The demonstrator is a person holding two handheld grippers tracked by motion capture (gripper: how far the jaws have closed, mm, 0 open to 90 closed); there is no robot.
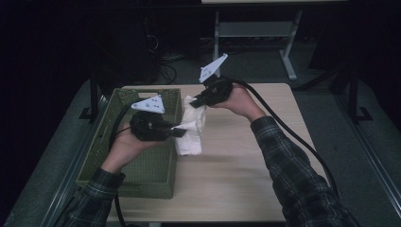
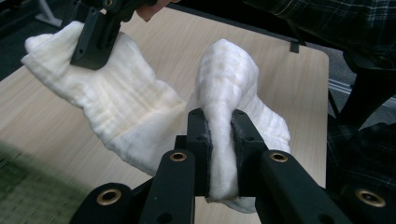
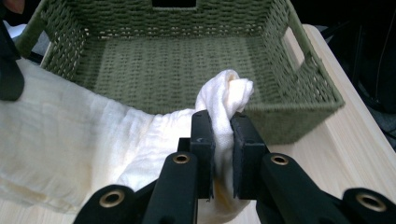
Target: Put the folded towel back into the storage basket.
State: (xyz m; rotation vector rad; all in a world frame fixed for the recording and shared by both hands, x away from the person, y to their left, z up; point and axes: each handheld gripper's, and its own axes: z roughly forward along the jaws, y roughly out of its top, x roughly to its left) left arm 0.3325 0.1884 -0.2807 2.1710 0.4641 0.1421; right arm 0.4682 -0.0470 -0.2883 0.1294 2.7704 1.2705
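The high view looks forward and down on both tongs. Each tongs camera peers closely along its own jaws, and both share the white cloth (image 2: 140, 107) hung between the tongs.

Wide bare wood over the right half of the bench (image 1: 246, 175), from the front edge up to the far right corner: open passage there. Along the left edge, a green woven basket (image 1: 142, 182), walls raised, blocking any low sideways sweep; inside, an empty floor open from above. Just right of the basket's right wall, a white cloth (image 1: 191, 132) stretched between the left gripper (image 1: 178, 132) and the right gripper (image 1: 195, 102), both clamped on it, spanning the gap above the bench near the far edge. Beyond the far edge, dark floor and table legs.
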